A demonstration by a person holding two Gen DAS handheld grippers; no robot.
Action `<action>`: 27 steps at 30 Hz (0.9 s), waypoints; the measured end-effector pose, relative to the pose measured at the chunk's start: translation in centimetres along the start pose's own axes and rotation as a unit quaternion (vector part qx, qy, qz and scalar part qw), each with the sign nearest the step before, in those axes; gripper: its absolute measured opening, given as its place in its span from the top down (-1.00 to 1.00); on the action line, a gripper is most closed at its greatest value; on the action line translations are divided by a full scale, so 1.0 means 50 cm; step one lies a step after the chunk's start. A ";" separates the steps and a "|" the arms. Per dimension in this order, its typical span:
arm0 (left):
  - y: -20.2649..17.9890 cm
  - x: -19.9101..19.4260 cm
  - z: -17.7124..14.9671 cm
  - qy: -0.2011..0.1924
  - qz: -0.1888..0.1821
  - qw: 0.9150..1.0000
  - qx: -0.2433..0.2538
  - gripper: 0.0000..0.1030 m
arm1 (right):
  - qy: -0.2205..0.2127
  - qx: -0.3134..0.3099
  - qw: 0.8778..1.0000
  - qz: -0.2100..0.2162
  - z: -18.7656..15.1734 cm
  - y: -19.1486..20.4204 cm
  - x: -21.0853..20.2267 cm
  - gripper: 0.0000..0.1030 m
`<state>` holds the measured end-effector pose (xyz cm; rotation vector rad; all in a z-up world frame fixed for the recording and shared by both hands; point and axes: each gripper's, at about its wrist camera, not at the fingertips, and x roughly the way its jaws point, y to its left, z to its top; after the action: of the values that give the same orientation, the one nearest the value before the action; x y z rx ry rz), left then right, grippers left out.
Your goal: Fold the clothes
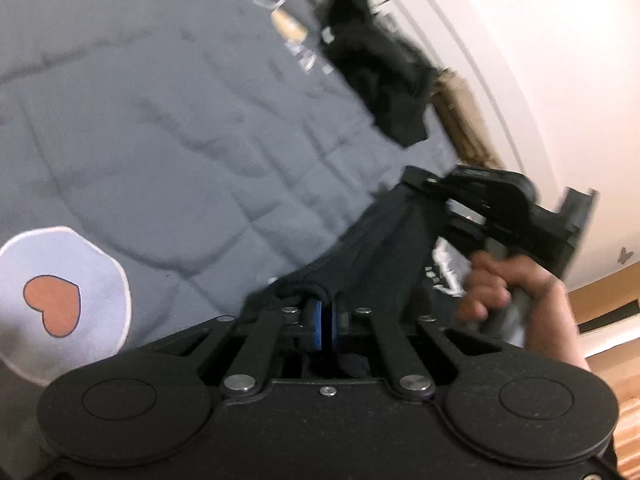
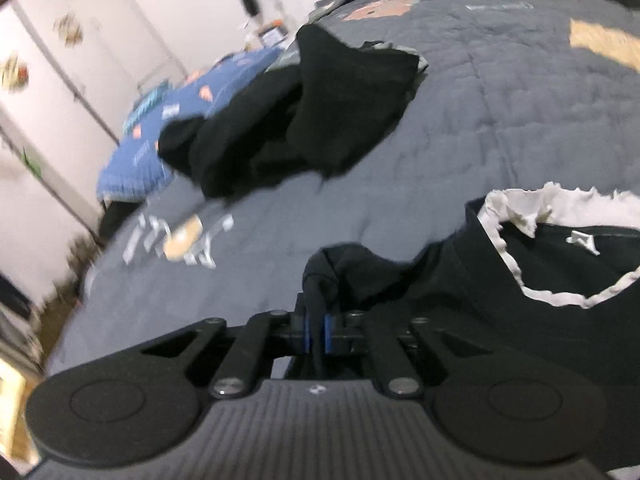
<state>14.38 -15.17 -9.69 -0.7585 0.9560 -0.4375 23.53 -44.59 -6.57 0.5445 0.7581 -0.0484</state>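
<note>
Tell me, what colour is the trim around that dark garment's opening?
White trim on a black garment; clearest in the right wrist view.

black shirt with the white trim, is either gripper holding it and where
Both: the left gripper and right gripper each pinch an edge fold of the black shirt.

Black left gripper (image 1: 325,322): blue-padded fingers (image 1: 317,324), silver screws, round side discs.

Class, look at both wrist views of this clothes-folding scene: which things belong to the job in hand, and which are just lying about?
Part of the job:
- black garment with white-edged neck
- left gripper, shut on its fabric
- right gripper, shut on its fabric
- crumpled black clothing, probably next

Just lying about:
- grey quilt
- heart cushion
- blue patterned cloth
</note>
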 end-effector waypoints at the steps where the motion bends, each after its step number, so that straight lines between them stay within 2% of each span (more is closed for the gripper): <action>1: -0.006 0.003 -0.002 0.002 0.001 1.000 0.009 0.91 | -0.004 0.006 1.000 0.003 0.005 0.000 0.003 0.88; 3: -0.017 0.009 -0.005 0.006 0.004 1.000 0.027 0.91 | -0.001 -0.008 1.000 -0.002 0.004 0.007 0.022 0.88; 5: -0.004 0.022 -0.004 0.008 0.020 1.000 0.013 0.89 | 0.012 -0.023 1.000 -0.010 -0.003 0.009 0.045 0.86; 7: 0.016 0.030 0.004 0.025 0.020 0.999 -0.017 0.87 | 0.016 -0.030 0.999 -0.013 -0.006 0.005 0.047 0.82; 9: 0.025 0.030 0.010 0.033 0.018 0.999 -0.032 0.85 | 0.019 -0.026 0.999 -0.012 -0.005 0.000 0.032 0.80; 11: 0.021 0.025 0.014 0.034 0.013 0.999 -0.028 0.85 | 0.022 -0.024 0.999 -0.007 0.002 -0.004 0.003 0.76; 13: 0.012 0.019 0.015 0.037 0.006 0.999 -0.019 0.76 | 0.025 -0.044 0.999 -0.007 0.006 -0.004 -0.044 0.66; 14: 0.006 0.016 0.013 0.042 0.006 0.999 -0.011 0.41 | 0.023 -0.054 0.998 -0.007 0.005 -0.006 -0.069 0.63; 15: 0.000 0.014 0.007 0.049 0.011 0.999 -0.002 -0.11 | 0.014 -0.061 0.998 -0.003 0.002 -0.010 -0.098 0.55; 16: -0.007 0.011 0.002 0.054 0.015 0.998 0.007 -0.23 | 0.005 -0.068 0.998 -0.001 -0.002 -0.015 -0.126 0.48; 18: -0.020 -0.002 -0.008 0.043 0.004 0.999 0.022 -0.24 | -0.012 -0.076 0.997 -0.002 -0.015 -0.030 -0.175 0.22; 21: -0.038 -0.010 -0.013 0.033 -0.012 0.999 0.040 -0.24 | -0.013 -0.077 0.997 -0.016 -0.038 -0.056 -0.216 0.19; 27: -0.016 0.044 -0.036 0.096 -0.027 0.995 -0.001 -0.21 | 0.018 -0.047 0.997 -0.053 -0.105 -0.113 -0.216 0.18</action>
<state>14.00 -17.79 -10.98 -0.7545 1.1178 -0.5645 10.92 -48.54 -5.07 0.4163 0.8206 -0.1016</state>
